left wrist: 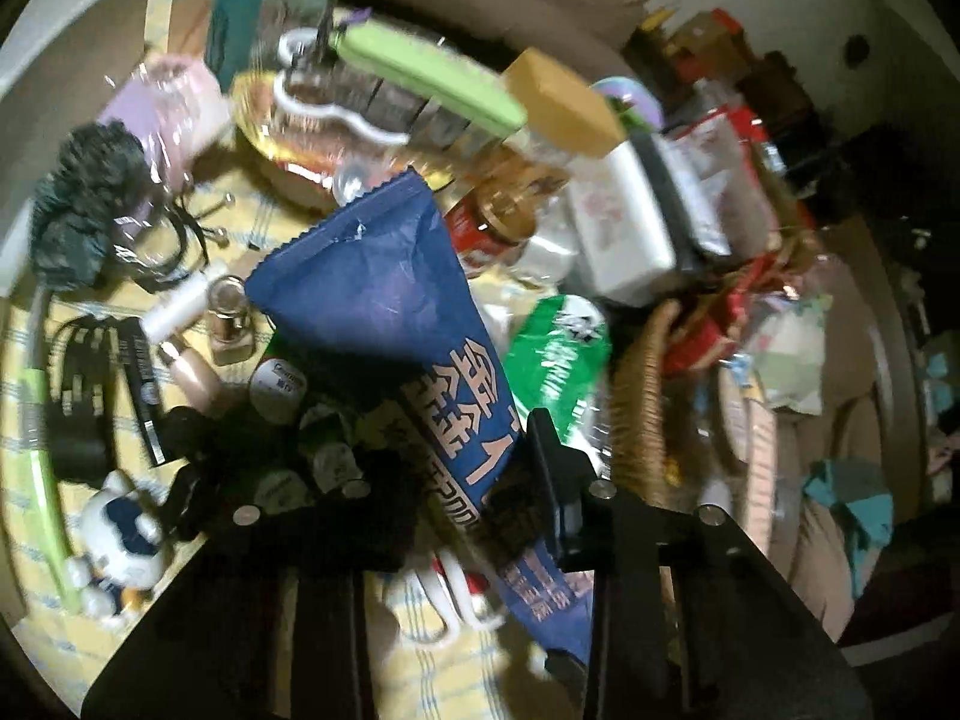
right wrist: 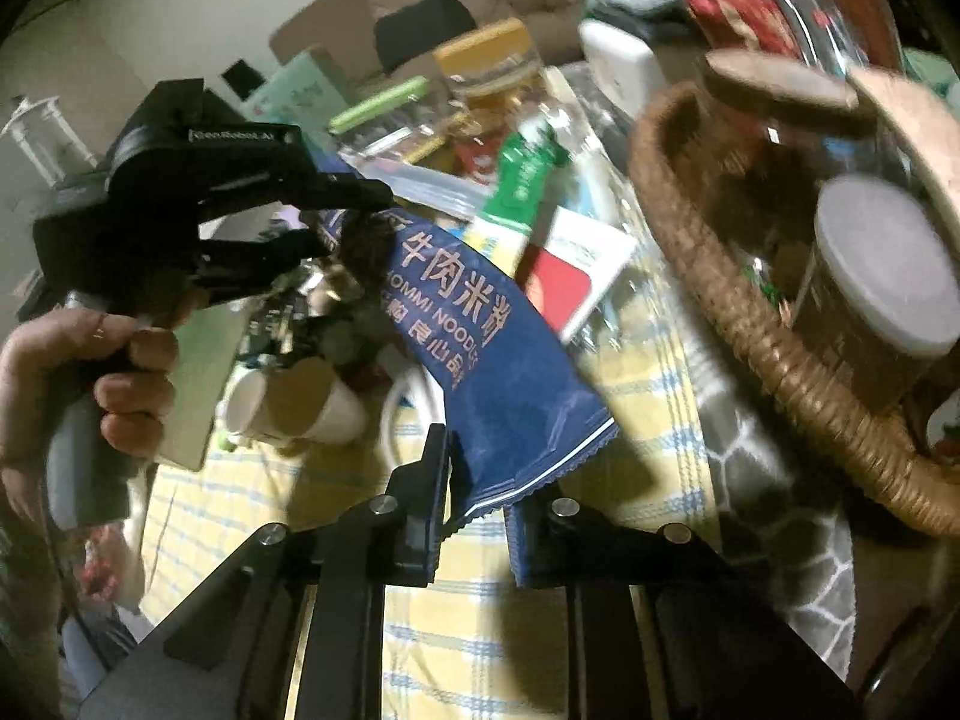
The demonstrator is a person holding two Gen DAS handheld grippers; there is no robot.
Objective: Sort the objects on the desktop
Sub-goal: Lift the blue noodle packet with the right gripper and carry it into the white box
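Note:
A blue noodle packet with pale lettering hangs above the cluttered table, held at both ends. In the left wrist view it runs lengthwise between the black fingers of my left gripper, which is shut on it. In the right wrist view the packet arches from the left gripper, held in a person's hand, down to my right gripper. The right gripper is shut on the packet's serrated end.
A wicker basket with a grey-lidded jar stands at the right, close to the packet. A green packet, a yellow-lidded jar, paper cups, a small toy and cosmetics crowd the yellow checked cloth.

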